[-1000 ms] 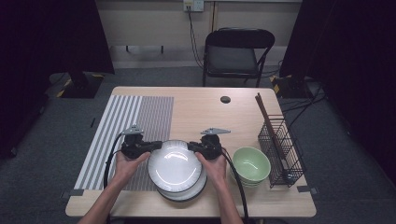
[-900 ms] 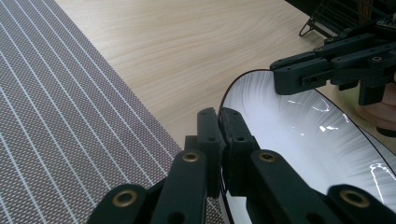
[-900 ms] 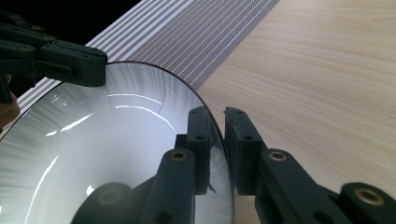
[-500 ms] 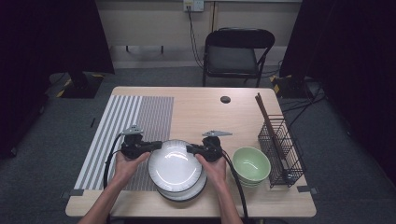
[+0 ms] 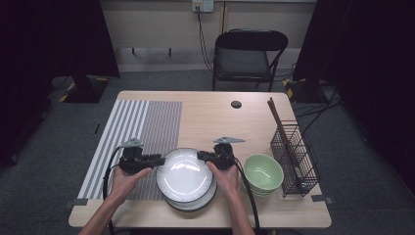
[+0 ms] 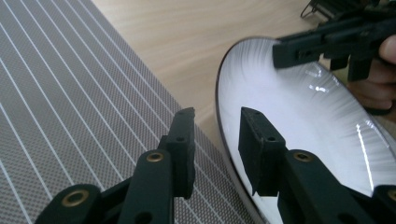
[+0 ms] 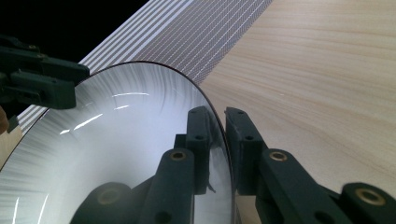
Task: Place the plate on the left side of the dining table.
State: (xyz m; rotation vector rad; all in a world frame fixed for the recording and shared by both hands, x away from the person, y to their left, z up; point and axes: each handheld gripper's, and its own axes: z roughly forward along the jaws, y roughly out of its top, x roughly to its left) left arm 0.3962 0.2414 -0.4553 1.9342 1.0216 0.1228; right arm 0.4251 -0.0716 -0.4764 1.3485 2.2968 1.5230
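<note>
Black hand-held gripper (image 6: 217, 140), brass-ringed screws

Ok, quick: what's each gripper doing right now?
Left gripper: jaws just opened, plate rim between them, not gripped.
Right gripper: shut on the plate's rim.

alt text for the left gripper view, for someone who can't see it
The left gripper has its black jaws open astride the near rim of a white plate, whose rim sits in the gap without being pinched; the jaws have just been opening. The right gripper is at the plate's far rim, and a grey striped mat lies on the wooden table.
</note>
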